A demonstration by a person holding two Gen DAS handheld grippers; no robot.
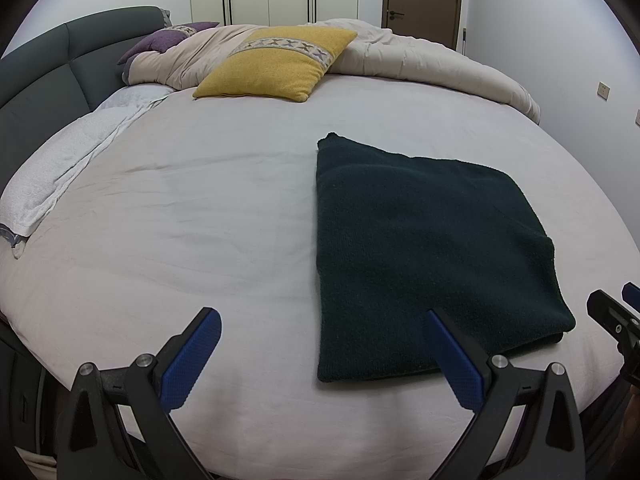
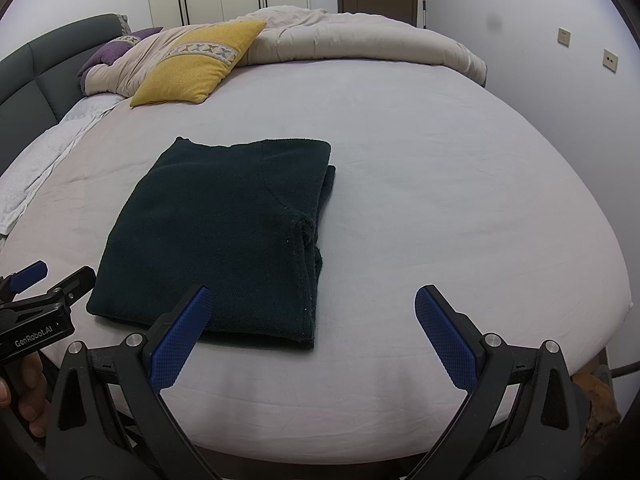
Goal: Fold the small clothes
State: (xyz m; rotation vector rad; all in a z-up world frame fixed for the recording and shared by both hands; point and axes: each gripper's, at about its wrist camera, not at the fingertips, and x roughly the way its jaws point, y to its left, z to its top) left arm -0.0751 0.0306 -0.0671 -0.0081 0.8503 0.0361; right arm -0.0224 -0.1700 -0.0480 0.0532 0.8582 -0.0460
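The left hand-held gripper [image 1: 320, 354] was held low over the near edge of the bed [image 1: 180, 220], its blue-padded fingers spread wide apart with nothing between them. The right hand-held gripper [image 2: 312, 336] was held the same way just beside it, jaws likewise wide apart and empty. Both were pointed forward across the mattress and neither was touching the cloth. In the right wrist view, part of the person's hand [image 2: 24, 388] was seen wrapped round the left tool's handle.

A dark green knitted garment [image 2: 216, 236] was laid on the pale sheet near the front edge of the bed, already folded into a thick rectangle, with stacked layers showing along its right side. The left tool's right finger overlapped its near edge in view; contact could not be confirmed.

The knit was judged soft, limp and fairly bulky, likely to sag and slide apart if lifted by one layer. The near corners, pinched through all layers, were judged the best places to take hold.

Further back, a yellow cushion [image 1: 276, 64], a purple cushion [image 1: 168, 38] and a bunched beige duvet [image 1: 420, 56] were lying well apart from the garment.
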